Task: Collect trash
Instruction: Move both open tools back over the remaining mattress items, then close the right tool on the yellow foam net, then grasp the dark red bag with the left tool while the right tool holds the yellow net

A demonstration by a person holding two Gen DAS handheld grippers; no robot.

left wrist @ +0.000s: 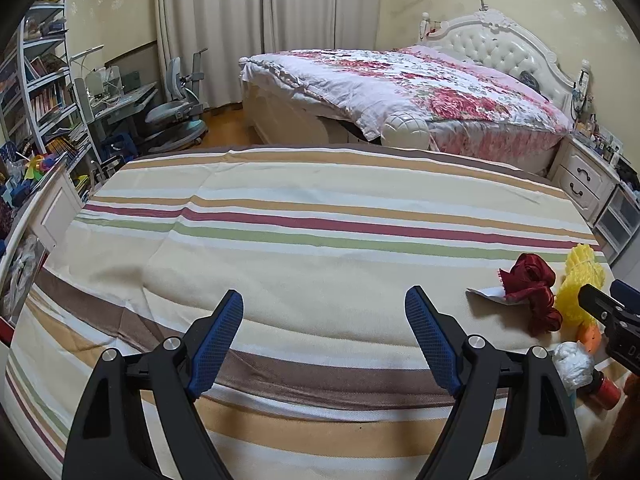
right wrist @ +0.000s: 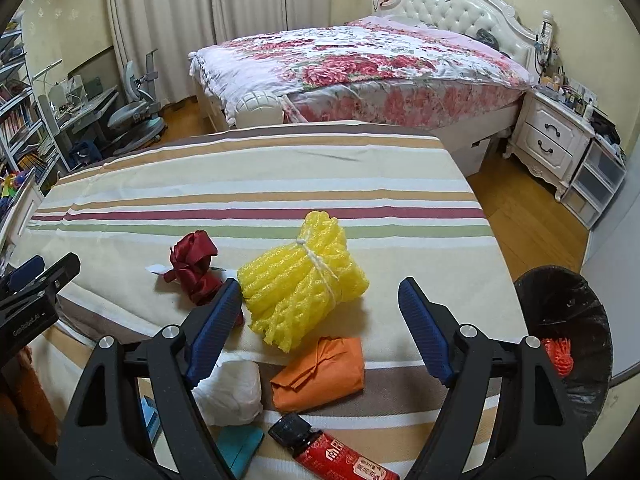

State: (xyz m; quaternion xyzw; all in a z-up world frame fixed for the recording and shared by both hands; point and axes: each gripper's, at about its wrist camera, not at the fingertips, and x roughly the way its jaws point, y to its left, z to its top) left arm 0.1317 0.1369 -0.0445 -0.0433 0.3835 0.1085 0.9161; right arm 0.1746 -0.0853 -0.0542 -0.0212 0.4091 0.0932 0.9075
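Observation:
Trash lies on a striped tablecloth (right wrist: 280,184): a yellow foam-net bundle (right wrist: 300,284), a dark red ribbon (right wrist: 192,264), an orange folded bag (right wrist: 324,372), a crumpled white plastic wad (right wrist: 232,392), a red tube with a black cap (right wrist: 328,452) and a teal piece (right wrist: 240,448). My right gripper (right wrist: 320,296) hangs open above the yellow bundle, nothing between its pads. My left gripper (left wrist: 324,306) is open over bare cloth, left of the ribbon (left wrist: 528,288) and yellow bundle (left wrist: 580,288). The right gripper's body (left wrist: 612,316) shows at the left wrist view's right edge.
A bin lined with a black bag (right wrist: 568,344) stands off the table's right edge, with red-orange netting (right wrist: 558,356) inside. Behind are a floral bed (right wrist: 360,64), a white nightstand (right wrist: 552,136), a desk with chair (left wrist: 172,104) and bookshelves (left wrist: 44,92).

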